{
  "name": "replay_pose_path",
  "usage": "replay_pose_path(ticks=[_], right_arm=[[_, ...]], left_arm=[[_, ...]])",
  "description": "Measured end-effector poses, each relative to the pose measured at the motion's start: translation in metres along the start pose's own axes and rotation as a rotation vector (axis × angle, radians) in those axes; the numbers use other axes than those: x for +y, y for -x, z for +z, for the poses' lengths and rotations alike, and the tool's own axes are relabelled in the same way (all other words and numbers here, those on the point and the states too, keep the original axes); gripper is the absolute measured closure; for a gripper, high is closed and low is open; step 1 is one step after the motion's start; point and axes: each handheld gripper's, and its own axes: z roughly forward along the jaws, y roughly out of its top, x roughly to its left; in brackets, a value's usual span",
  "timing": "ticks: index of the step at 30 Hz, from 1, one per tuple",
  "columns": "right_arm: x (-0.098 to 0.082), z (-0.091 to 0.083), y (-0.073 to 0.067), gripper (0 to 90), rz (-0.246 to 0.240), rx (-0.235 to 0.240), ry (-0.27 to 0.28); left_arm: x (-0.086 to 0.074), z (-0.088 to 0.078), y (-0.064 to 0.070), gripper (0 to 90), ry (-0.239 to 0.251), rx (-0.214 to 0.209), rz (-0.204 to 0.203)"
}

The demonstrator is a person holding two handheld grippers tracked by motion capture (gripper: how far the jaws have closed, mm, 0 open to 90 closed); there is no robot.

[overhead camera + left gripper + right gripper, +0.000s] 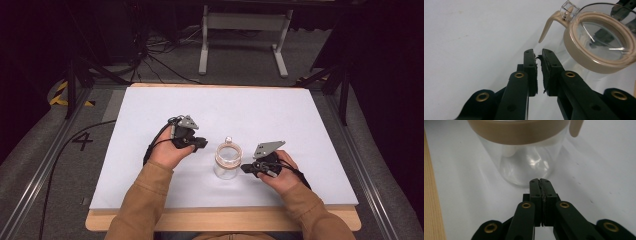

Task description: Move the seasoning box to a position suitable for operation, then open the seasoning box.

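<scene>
One glass jar (pixel 227 161) stands between two grippers, left (pixel 199 143) nearly closed, right (pixel 247 169) pressed together, both empty.

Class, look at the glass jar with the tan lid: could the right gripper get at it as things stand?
Probably yes. The right gripper sits just beside the jar with only bare white table between them. Its jaws are shut, though, so they would need to open first.

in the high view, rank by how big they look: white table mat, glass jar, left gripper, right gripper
1. White table mat, by far the largest.
2. Glass jar, the left gripper and the right gripper look about alike, with hands covering part of each gripper, so I won't rank them.
</scene>
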Motion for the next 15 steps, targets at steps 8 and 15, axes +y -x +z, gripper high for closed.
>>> replay_pose_path(ticks=[8,15], right_arm=[[-0.011,-0.018,0.004,90.0,0.046,-0.028,0.042],[-0.017,-0.026,-0.002,90.0,0.064,-0.028,0.059]], left_arm=[[0.014,-0.004,0.002,86.4,0.133,-0.047,-0.007],[0.023,0.003,0.003,89.1,0.189,-0.082,0.012]])
